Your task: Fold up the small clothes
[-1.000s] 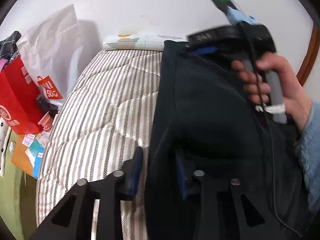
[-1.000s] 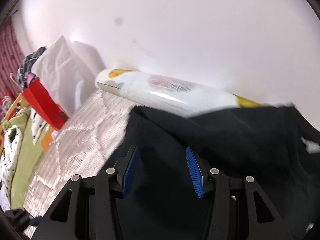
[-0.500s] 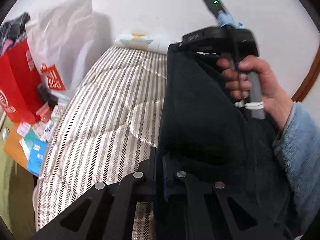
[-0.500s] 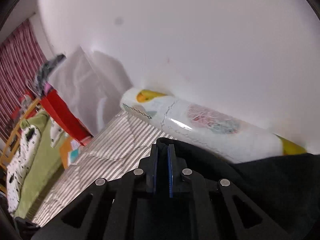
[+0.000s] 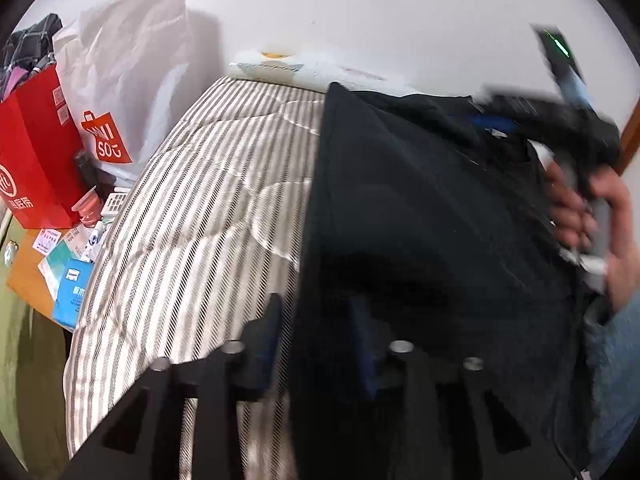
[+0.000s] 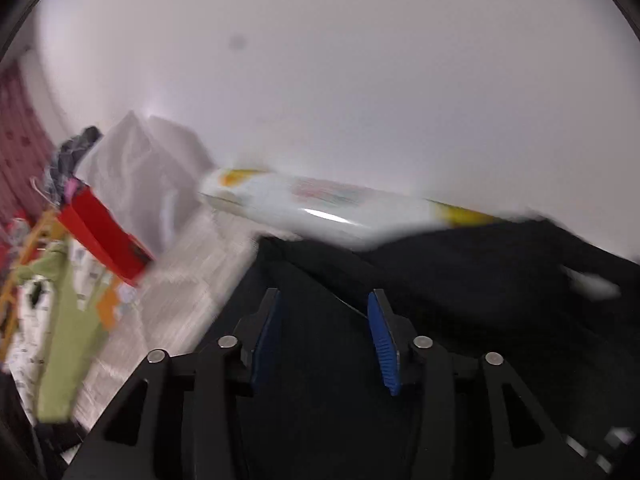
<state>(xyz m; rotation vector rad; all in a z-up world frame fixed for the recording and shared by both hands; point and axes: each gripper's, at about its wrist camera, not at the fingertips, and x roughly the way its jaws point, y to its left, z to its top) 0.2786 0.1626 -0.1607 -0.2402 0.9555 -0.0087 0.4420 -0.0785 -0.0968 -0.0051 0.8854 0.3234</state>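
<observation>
Half a second ago both pairs of jaws were pinched shut on the dark garment (image 5: 432,216); they have just been opening, and the pads now stand apart with the cloth loose between them. The striped mattress (image 5: 192,216) fills the left of the left wrist view, running back to the white wall (image 5: 360,8). The garment, black or very dark navy, covers the right part of the mattress, its left edge running from the far end down toward the camera. A white shopping bag (image 5: 128,80) and a red paper bag (image 5: 36,152) stand beside the bed on the left, and a plastic-wrapped printed roll (image 6: 320,208) lies along the wall at the far end of the mattress. The left gripper (image 5: 320,336) straddles the garment's near left edge, one blue pad on either side without pressing. The right gripper (image 6: 324,336) hangs open over the cloth; a hand (image 5: 592,224) grasps its handle, blurred.
</observation>
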